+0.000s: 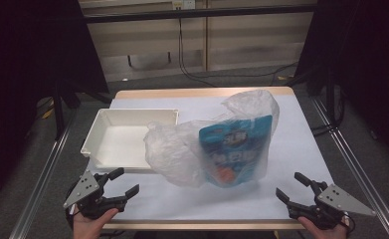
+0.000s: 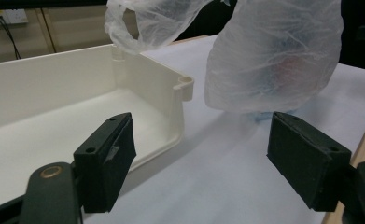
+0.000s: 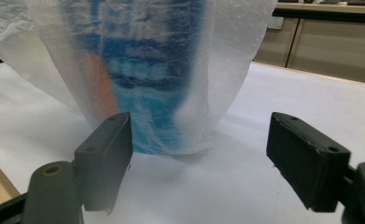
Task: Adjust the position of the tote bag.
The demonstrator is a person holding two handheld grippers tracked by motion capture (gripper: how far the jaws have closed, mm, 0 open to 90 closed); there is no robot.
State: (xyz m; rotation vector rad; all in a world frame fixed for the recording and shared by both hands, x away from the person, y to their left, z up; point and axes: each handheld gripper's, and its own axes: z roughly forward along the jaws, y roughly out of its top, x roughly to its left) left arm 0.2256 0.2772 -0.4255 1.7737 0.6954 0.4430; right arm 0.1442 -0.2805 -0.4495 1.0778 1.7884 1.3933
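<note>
- High view: we see a thin translucent plastic bag standing in the middle of the table, with a blue snack packet upright inside it, its printed face turned toward us.
- We hold the left gripper at the near left corner of the table, jaws spread wide and nothing between them; it sits apart from the bag.
- We hold the right gripper at the near right corner, jaws likewise parted and empty, also clear of the bag.
- A white tray lies on the left half of the table, just beside the bag; the bag's crumpled left side reaches over the tray's near right corner.
- Left gripper view: between our spread jaws we see the tray's corner to the left and the bag's bulging side ahead, resting on the white table cover.
- Right gripper view: the packet shows through the plastic, its base on the table, ahead of our open jaws and nearer the left one.
</note>
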